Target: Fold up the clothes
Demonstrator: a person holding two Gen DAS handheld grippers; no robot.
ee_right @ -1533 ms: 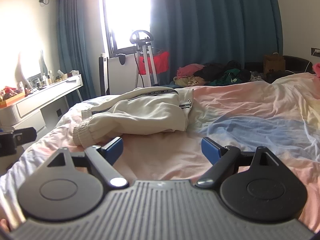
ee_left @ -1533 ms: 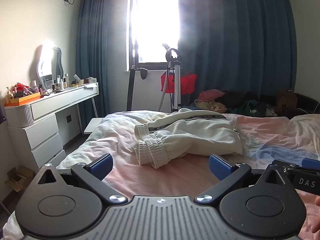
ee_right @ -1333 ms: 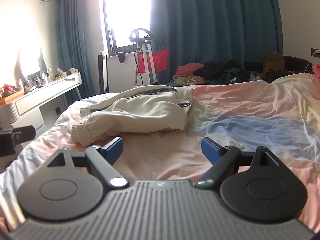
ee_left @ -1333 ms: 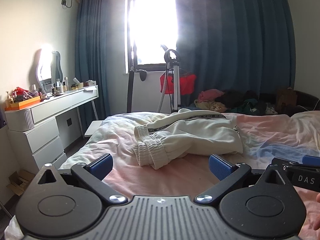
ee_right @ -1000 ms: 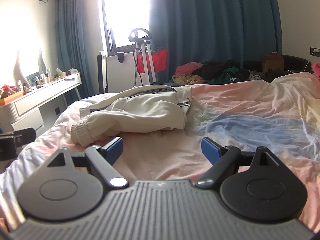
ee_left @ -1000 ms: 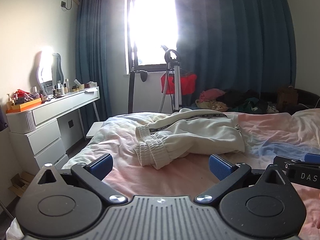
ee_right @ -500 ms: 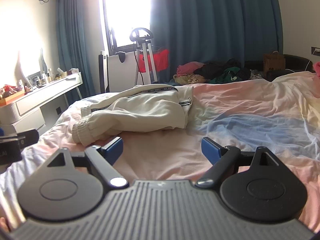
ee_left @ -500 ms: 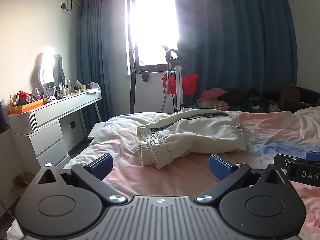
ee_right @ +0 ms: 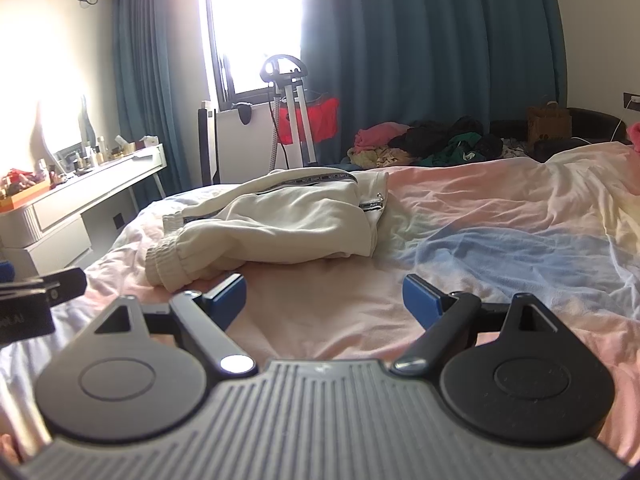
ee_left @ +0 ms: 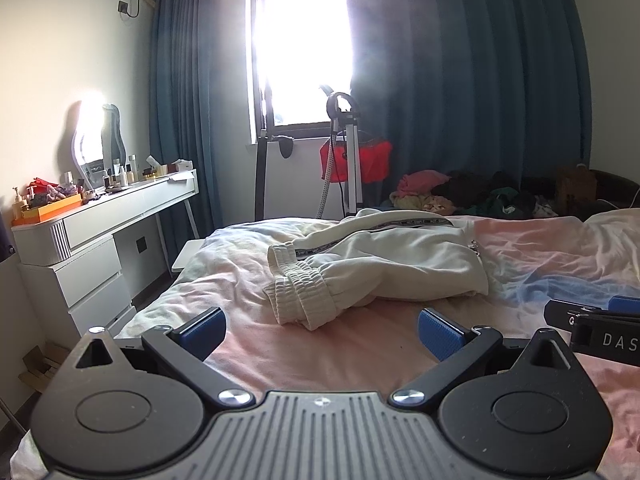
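Two grippers, left gripper [ee_left: 321,327] and right gripper [ee_right: 323,295], gape wide, empty; cream trousers [ee_left: 384,256], seemingly bunched, ahead.

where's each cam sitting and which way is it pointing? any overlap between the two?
Left wrist: low over the near edge of the bed, facing the window; its own open left gripper in front, the right gripper poking in at the right edge.
Right wrist: beside it, same heading; its own open right gripper in front, the left gripper at the left edge.
Shared: cream sweatpants bunched on the bed, the white dresser, blue curtains, the clothes pile behind.
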